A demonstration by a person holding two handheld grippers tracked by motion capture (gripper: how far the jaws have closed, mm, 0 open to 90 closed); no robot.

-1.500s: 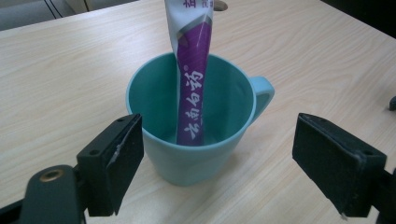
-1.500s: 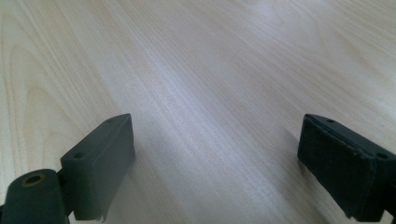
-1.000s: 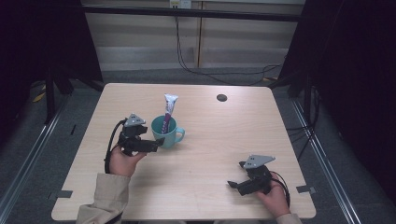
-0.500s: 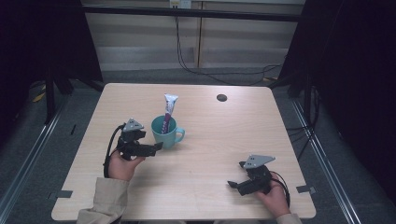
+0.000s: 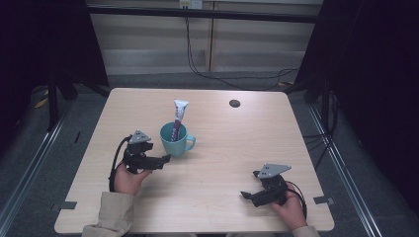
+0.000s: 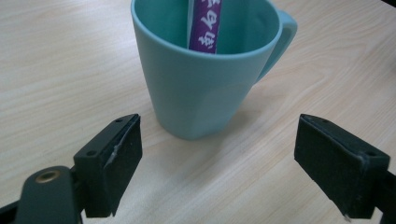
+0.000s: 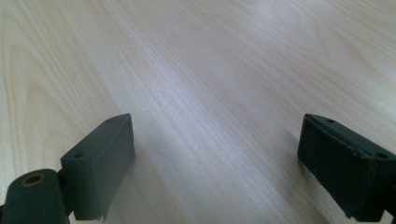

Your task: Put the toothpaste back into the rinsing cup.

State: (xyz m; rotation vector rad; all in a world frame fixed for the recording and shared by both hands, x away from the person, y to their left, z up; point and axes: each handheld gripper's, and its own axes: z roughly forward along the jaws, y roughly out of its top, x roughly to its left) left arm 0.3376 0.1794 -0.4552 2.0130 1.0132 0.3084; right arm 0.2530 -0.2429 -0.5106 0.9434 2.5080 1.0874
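A teal mug (image 5: 176, 139) stands upright near the middle of the wooden table (image 5: 237, 143), handle to the right. A white and purple tube (image 5: 179, 116) stands in it, leaning on the rim. My left gripper (image 5: 165, 159) is open just left of and in front of the mug, jaws pointing at it. In the left gripper view the mug (image 6: 205, 70) sits a short way beyond the wide-apart jaws, with the tube (image 6: 205, 25) inside, and my left gripper (image 6: 236, 172) holds nothing. My right gripper (image 5: 245, 195) rests open near the front right of the table, over bare wood (image 7: 210, 93).
A small dark round hole (image 5: 234, 103) sits in the table top at the back right. Metal rails run along the floor on both sides of the table. Cables hang down the wall behind it.
My left gripper has drawn back from the mug, toward the front of the table. The right gripper has stayed in place.
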